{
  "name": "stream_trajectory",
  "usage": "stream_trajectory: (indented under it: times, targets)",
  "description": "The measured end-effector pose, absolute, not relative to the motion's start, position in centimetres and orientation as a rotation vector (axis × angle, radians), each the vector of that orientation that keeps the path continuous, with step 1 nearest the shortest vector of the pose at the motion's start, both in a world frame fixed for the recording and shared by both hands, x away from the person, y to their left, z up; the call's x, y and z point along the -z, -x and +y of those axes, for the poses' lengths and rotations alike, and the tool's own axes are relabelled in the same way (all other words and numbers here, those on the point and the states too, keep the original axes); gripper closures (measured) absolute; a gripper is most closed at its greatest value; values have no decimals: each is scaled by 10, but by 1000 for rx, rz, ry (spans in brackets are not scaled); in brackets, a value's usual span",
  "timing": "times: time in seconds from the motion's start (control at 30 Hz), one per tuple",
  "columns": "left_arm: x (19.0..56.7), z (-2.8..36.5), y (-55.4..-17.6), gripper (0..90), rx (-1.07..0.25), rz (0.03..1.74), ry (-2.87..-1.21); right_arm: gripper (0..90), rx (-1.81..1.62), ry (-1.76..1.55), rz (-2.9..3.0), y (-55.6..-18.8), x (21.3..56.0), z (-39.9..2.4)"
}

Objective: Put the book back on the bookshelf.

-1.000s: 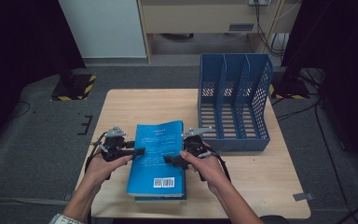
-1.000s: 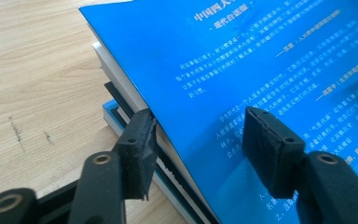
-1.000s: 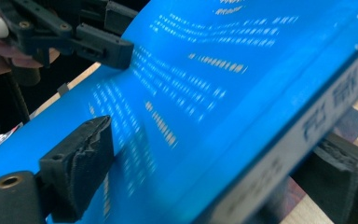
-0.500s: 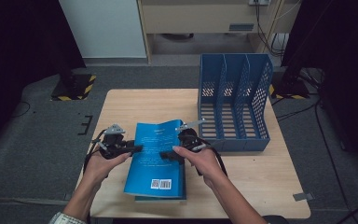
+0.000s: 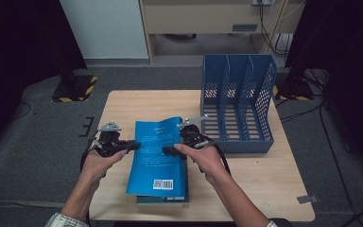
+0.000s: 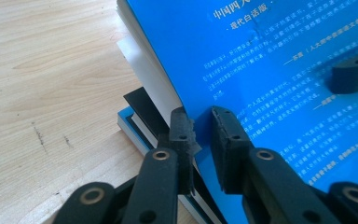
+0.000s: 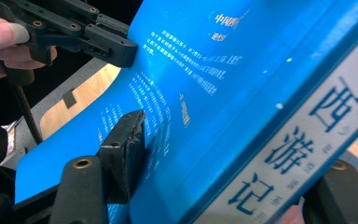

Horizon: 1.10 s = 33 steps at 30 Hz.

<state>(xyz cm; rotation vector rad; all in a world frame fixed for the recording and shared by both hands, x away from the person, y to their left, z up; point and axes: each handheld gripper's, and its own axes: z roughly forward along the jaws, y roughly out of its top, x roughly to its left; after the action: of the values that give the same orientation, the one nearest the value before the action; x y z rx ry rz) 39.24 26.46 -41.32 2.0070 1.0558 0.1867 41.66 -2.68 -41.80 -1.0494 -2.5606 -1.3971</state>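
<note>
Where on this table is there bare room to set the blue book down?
Bare wood lies along the table far edge, left of the file rack, and at the near right corner. The middle is crowded: blue book, books beneath, both grippers.

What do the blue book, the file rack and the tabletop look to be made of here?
Blue book: paper pages under a thin glossy card cover; white page edges show and the cover bends.
File rack: probably moulded blue plastic, with perforated dividers and an even matte colour.
Tabletop: pale wood or wood-look laminate; grain lines and small scuffs show, real wood or not is unclear.
</note>
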Motion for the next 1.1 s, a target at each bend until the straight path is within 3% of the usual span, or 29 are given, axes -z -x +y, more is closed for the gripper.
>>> stream_trajectory:
  times: [0.67,1.1]
  targets:
    - [392,272,-392,834,-238,1015,-2004,474,1400,1076,-2621,-425,391,-16]
    - [356,276,-396,846,-306,970,-1977,551,1526,1075,-2686,-428,351,-12]
